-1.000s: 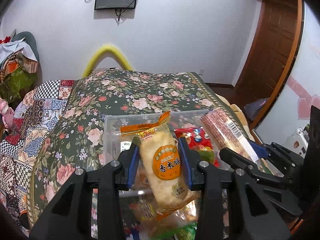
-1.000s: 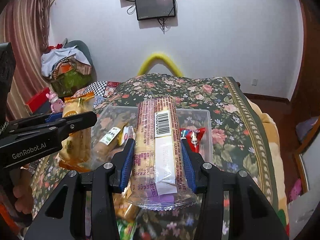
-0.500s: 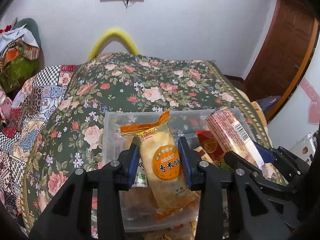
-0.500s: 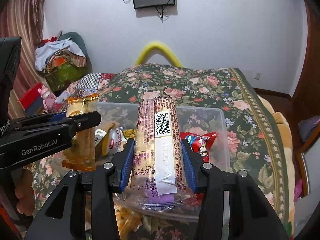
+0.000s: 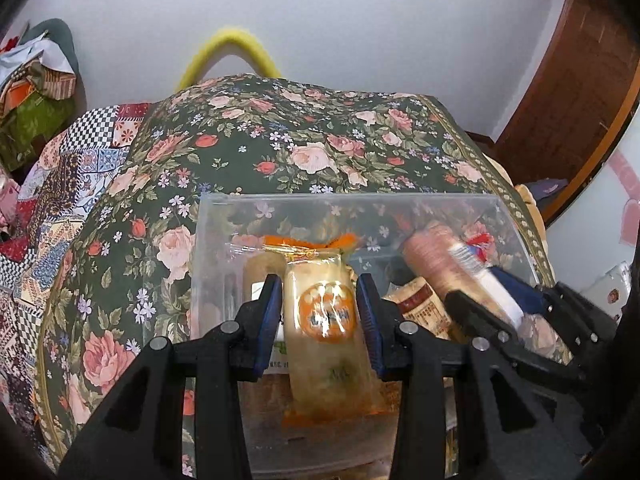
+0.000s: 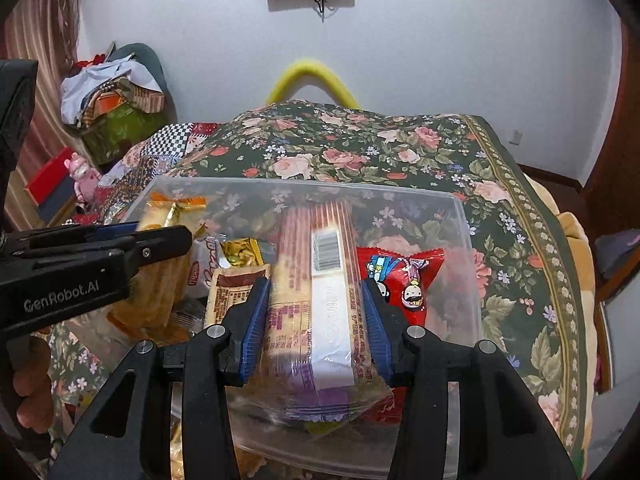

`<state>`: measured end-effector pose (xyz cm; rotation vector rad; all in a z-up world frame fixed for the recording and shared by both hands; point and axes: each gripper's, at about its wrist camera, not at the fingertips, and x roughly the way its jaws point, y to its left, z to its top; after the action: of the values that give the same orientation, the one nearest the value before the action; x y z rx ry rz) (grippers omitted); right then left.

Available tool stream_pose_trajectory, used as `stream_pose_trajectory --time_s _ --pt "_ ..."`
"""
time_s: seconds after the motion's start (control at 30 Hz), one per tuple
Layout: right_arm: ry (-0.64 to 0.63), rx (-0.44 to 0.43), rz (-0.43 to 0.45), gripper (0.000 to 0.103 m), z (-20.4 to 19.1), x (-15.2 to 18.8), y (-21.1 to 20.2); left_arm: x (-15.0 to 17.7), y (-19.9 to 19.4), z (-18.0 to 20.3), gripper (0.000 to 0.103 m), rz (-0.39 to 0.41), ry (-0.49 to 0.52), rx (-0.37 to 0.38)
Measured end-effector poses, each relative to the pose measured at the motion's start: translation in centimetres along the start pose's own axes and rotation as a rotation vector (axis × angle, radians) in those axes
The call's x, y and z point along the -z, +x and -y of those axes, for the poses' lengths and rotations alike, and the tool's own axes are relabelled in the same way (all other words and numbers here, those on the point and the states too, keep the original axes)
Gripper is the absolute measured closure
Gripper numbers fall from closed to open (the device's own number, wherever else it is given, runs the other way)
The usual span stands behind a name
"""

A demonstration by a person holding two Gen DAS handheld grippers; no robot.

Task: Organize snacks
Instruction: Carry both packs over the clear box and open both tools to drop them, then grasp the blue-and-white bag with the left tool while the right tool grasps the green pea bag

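A clear plastic box [image 5: 348,198] lies on the floral bedspread with several snack packets in it. My left gripper [image 5: 317,284] is shut on a pale rice-cracker packet [image 5: 326,360] with a round orange label, held low over the box's left half. My right gripper [image 6: 315,286] is shut on a long striped biscuit packet [image 6: 316,240] with a barcode, over the middle of the box [image 6: 304,184]. In the right wrist view the left gripper [image 6: 160,236] and its packet [image 6: 160,280] show at the left. In the left wrist view the biscuit packet [image 5: 436,256] shows at the right.
In the box lie a red cartoon packet [image 6: 404,276], a brown-labelled packet [image 6: 232,296] and a gold wrapper [image 6: 240,250]. The floral bedspread [image 6: 400,152] spreads beyond the box, a patchwork quilt [image 5: 60,184] lies left, and a person's hand [image 6: 28,392] grips the left tool.
Both grippers have come forward and down with their packets, which now sit lower inside the box's walls. The box looms larger in both views.
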<state>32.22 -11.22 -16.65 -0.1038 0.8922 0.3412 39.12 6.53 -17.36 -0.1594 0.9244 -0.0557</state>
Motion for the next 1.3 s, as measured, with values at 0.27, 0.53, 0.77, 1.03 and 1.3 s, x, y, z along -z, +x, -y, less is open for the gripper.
stream_pose_trajectory --time_s 0.27,0.53,0.77,1.03,1.3 --pt "0.009 -0.022 0.014 0.059 0.0 -0.1 -2.1 0.3 -3.0 0.6 0.048 0.051 0.030 -0.019" --pt "0.003 -0.042 0.067 0.052 -1.0 0.5 -6.0 1.3 -7.6 0.3 0.042 0.104 0.039 -0.011" --pt "-0.016 -0.070 0.081 0.045 -2.4 2.2 -9.1 4.2 -11.6 -0.2 0.035 0.124 0.075 0.003" --pt "-0.016 -0.098 0.053 0.035 -3.6 4.8 -10.2 8.8 -14.1 -1.2 0.028 0.098 0.095 -0.003" --pt "-0.039 -0.116 -0.026 0.030 -5.5 8.5 -9.1 12.8 -13.3 -3.2 0.026 0.022 0.054 0.005"
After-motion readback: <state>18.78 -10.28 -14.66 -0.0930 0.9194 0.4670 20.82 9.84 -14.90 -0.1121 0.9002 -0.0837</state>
